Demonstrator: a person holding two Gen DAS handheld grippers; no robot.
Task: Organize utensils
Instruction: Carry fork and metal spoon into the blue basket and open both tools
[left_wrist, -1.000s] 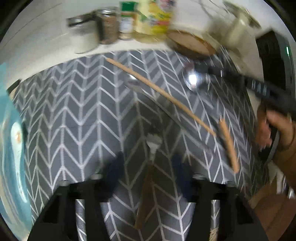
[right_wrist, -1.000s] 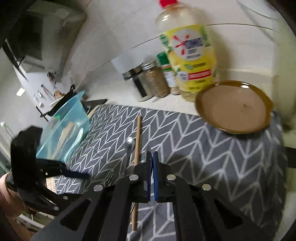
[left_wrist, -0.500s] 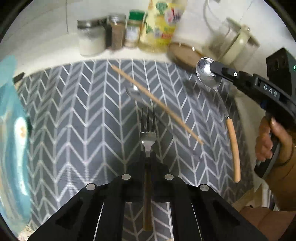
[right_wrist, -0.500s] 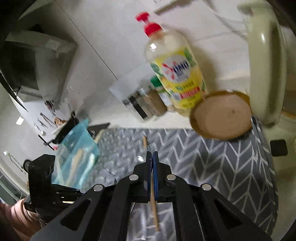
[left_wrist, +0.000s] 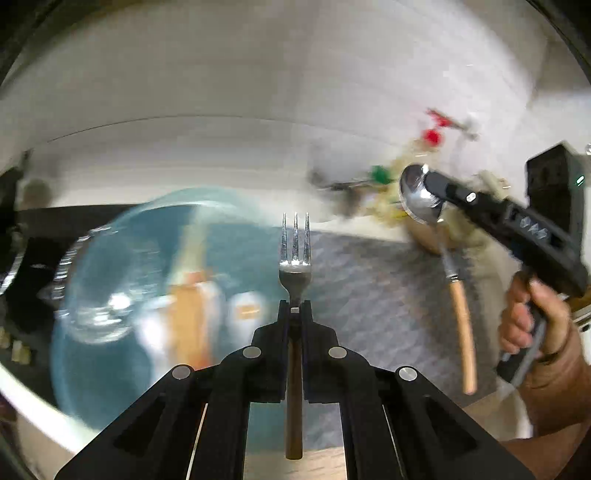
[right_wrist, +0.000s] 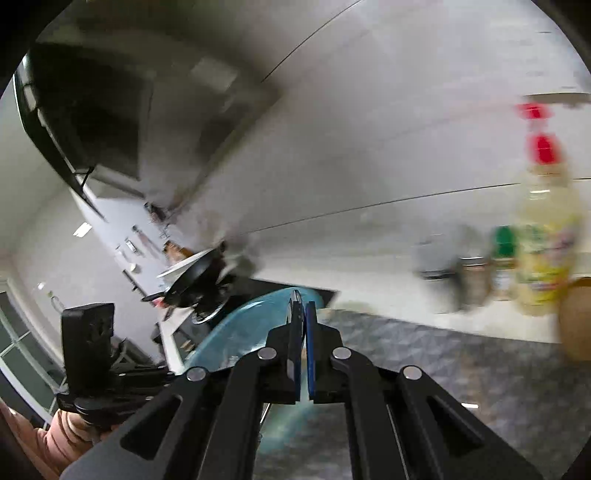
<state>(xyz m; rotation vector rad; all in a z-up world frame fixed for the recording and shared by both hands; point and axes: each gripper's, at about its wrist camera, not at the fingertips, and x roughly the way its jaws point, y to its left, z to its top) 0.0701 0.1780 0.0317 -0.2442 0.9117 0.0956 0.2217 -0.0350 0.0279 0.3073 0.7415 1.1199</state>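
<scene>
My left gripper (left_wrist: 294, 314) is shut on a wooden-handled fork (left_wrist: 294, 258), held tines forward in the air beside a clear blue bin (left_wrist: 122, 295) that holds several blurred utensils. My right gripper (right_wrist: 302, 314) is shut on a spoon; the left wrist view shows that gripper (left_wrist: 430, 192) pinching the spoon's bowl (left_wrist: 415, 195), with its wooden handle (left_wrist: 463, 332) hanging down. The spoon itself is hidden in the right wrist view. The blue bin (right_wrist: 240, 332) lies just ahead of the right gripper.
A grey chevron mat (left_wrist: 376, 295) covers the counter. A yellow dish-soap bottle (right_wrist: 546, 236), spice jars (right_wrist: 476, 280) and a brown plate (right_wrist: 578, 321) stand at the back right. A black pan (right_wrist: 192, 280) sits on the stove at the left.
Both grippers have lifted and swung left toward the blue bin. The left carries the fork it closed on; the right carries the spoon. The mat's chopstick and spoon have left view.
</scene>
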